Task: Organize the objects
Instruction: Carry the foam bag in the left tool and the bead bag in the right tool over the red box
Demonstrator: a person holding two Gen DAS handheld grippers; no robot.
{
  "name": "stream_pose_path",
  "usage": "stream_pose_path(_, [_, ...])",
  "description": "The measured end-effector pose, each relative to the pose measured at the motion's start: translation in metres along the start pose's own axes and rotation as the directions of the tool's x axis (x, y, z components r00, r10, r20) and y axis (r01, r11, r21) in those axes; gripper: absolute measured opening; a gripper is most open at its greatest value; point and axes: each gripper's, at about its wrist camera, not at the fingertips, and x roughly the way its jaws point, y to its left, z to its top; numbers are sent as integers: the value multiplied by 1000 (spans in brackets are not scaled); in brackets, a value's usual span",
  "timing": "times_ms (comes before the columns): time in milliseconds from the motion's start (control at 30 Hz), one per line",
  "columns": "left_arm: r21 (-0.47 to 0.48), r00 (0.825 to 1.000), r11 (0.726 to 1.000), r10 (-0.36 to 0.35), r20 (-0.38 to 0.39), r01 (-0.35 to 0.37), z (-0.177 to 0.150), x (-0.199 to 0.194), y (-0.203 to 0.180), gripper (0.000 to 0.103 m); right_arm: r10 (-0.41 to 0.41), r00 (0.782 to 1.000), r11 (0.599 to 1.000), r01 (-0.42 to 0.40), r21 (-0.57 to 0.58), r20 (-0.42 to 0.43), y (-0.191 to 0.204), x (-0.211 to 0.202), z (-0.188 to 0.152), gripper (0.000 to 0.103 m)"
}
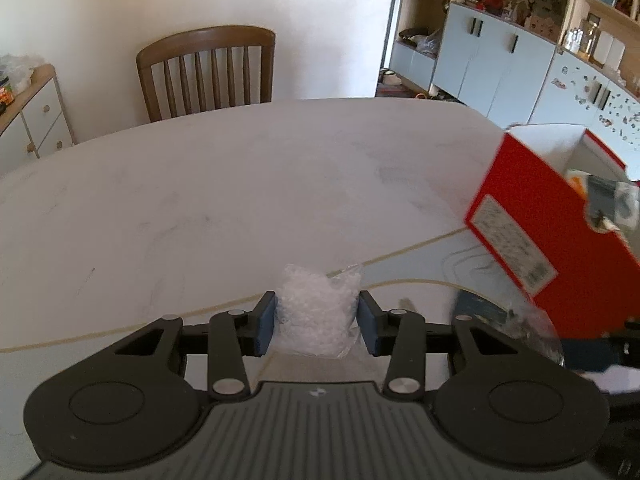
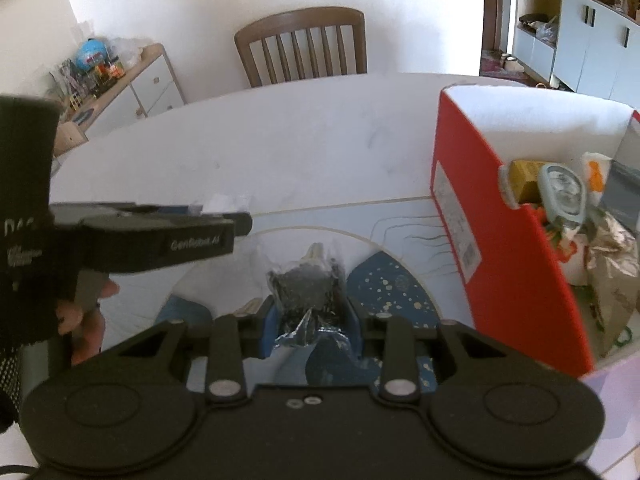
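Left gripper (image 1: 317, 322) clamps white bead bag (image 1: 316, 312); right gripper (image 2: 310, 316) clamps dark bead bag (image 2: 306, 290), both over table (image 1: 200, 200). Mid-carry; next: drop into red box (image 2: 516, 264).

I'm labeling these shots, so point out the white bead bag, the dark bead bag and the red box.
white bead bag (image 1: 318, 314), left wrist view, bag's middle.
dark bead bag (image 2: 306, 292), right wrist view, bag's middle.
red box (image 2: 516, 256), right wrist view, red side wall.

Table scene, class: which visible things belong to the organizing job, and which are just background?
Job:
left gripper, shut on white bead bag
right gripper, shut on dark bead bag
red box

Background:
chair
cupboards
table
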Motion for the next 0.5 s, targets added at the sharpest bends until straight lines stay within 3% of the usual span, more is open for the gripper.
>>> stream_pose_path(500, [7, 998, 998, -56, 36, 56, -2, -83, -45, 42, 44, 996, 998, -47, 38, 80, -19, -75, 5, 32])
